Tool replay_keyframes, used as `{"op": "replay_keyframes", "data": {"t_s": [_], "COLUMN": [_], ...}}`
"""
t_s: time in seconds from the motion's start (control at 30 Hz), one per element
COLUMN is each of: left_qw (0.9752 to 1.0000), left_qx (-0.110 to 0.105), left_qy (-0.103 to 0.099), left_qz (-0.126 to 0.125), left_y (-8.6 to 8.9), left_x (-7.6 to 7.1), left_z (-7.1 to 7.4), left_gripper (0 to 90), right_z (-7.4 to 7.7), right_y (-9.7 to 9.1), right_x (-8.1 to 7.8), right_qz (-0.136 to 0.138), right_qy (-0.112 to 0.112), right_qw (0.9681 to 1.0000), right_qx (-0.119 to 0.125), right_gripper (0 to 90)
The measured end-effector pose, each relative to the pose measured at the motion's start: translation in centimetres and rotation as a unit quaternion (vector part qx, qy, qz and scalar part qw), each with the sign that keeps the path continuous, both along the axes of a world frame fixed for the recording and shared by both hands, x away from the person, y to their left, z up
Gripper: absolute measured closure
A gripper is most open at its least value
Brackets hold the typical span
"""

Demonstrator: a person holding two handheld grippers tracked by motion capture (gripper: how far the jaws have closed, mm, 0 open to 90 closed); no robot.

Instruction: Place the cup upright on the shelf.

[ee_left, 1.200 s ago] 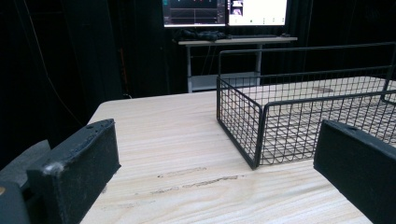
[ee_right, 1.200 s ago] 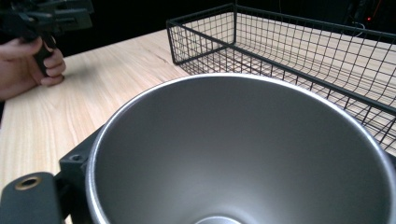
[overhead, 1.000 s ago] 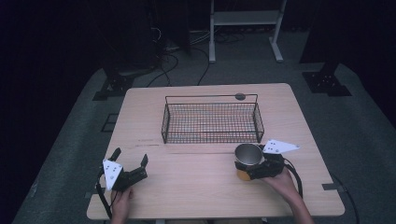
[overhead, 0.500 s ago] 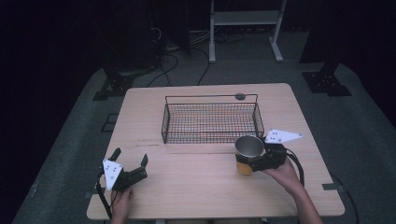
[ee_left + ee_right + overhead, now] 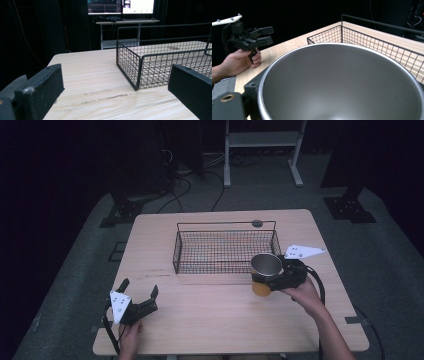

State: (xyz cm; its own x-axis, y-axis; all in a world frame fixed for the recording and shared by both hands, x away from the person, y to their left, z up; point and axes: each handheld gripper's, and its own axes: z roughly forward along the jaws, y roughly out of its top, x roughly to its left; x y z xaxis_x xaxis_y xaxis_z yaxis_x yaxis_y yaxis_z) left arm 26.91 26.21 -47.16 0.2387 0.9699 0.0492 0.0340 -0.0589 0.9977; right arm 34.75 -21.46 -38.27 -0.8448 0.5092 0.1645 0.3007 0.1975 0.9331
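Note:
A cup [image 5: 266, 265] with a steel inside and an orange outside hangs just above the table, at the front right corner of the black wire basket [image 5: 176, 251]. My right gripper [image 5: 267, 279] is shut on the cup from the right. In the right gripper view the cup's [image 5: 342, 82] bowl is close up and empty, with the basket [image 5: 372, 37] behind it. My left gripper [image 5: 139, 287] stands open near the table's front left, nothing between its fingers. It faces the basket's [image 5: 130, 65] near corner in the left gripper view, and is seen across the table as the left gripper [image 5: 270, 35].
The wooden table [image 5: 210, 320] has bare room between the two grippers. A small dark round thing [image 5: 257, 223] lies at the far edge behind the basket. A white stand [image 5: 260, 140] is on the floor beyond, and monitors [image 5: 120, 6] glow at the back.
My right gripper has carried the cup up and away from me, toward the basket's front right corner. The left gripper has stayed where it was, open.

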Motion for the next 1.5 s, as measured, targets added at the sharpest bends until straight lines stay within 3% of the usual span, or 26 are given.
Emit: {"op": "replay_keyframes", "data": {"t_s": [0.37,0.7,1.17,1.5], "left_qw": [1.0000,1.0000,1.0000,1.0000], "left_qx": [-0.002,-0.006,-0.007,-0.010], "left_qy": [0.000,0.000,0.000,0.002], "left_qz": [0.001,0.000,0.001,0.002], "left_y": [0.0,0.1,0.2,0.2], "left_x": [0.0,0.0,0.1,0.0], "left_z": [0.0,0.0,0.0,0.0], "left_gripper": [0.0,0.0,0.0,0.0], "right_z": [1.8,3.3,4.7,5.2], "right_y": [0.7,1.0,1.7,2.3], "right_x": [1.6,3.1,4.8,7.0], "right_qz": [0.006,0.007,0.008,0.004], "right_qy": [0.002,0.002,0.001,0.009], "right_qw": [0.9999,0.9999,0.9999,0.9999], "right_qx": [-0.015,-0.007,-0.014,-0.010], "right_gripper": [9.3,9.3,9.3,9.3]}}
